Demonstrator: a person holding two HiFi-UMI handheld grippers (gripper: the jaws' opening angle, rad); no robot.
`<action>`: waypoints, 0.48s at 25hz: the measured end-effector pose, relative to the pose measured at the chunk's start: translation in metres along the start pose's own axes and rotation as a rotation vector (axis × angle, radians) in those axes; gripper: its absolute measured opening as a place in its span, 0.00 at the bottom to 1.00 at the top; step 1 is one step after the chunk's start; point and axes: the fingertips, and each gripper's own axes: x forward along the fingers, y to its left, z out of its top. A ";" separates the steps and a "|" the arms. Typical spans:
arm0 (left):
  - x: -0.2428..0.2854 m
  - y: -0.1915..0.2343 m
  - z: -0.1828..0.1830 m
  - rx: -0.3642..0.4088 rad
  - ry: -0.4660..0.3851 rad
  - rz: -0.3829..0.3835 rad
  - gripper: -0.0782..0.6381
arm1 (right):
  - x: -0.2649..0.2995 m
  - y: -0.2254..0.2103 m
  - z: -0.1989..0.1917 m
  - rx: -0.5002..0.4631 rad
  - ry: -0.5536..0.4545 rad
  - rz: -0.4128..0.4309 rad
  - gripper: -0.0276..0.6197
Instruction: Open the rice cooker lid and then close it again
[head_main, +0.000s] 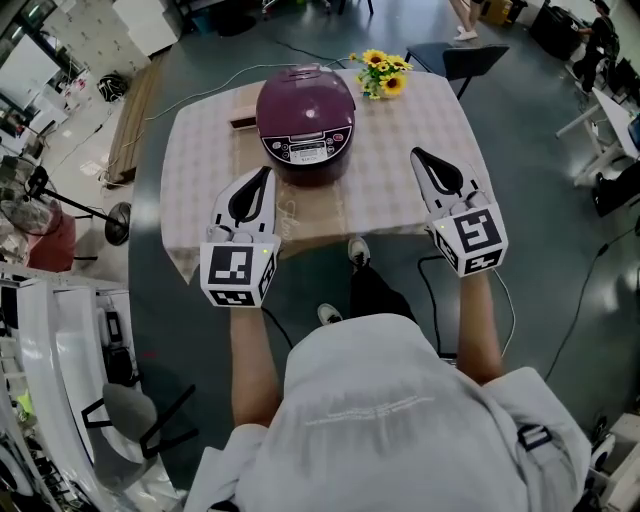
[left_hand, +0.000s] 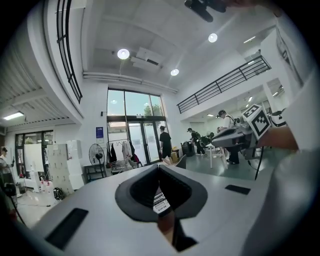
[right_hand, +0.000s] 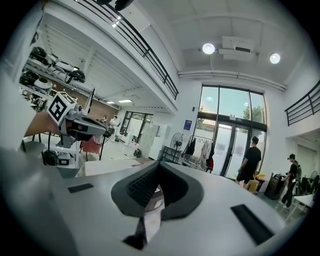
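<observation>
**A:** We're seeing a grey floor (head_main: 540, 200), tall glass doors (left_hand: 134, 142) and round ceiling lights (left_hand: 123, 54).
**B:** Yep, plus we spot a standing fan (left_hand: 96, 154) near pale lockers (left_hand: 62, 162), and a black railing (left_hand: 225, 82) upstairs.

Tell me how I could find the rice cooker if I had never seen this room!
Find the small table with the checked cloth, standing on the grey floor in front of the person. The rice cooker sits on it, about midway across. It is the big, round, dark purple thing with its lid shut and a button panel on the front, far bigger than the yellow sunflowers beside it.
</observation>
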 end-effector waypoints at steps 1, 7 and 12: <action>-0.002 -0.001 0.003 0.000 -0.006 -0.001 0.13 | -0.001 0.002 0.002 -0.004 -0.003 0.004 0.08; -0.009 0.002 0.015 0.006 -0.031 -0.008 0.13 | -0.001 0.010 0.013 -0.011 -0.025 0.021 0.08; -0.012 0.005 0.021 0.012 -0.044 -0.014 0.13 | -0.002 0.014 0.019 -0.019 -0.029 0.020 0.08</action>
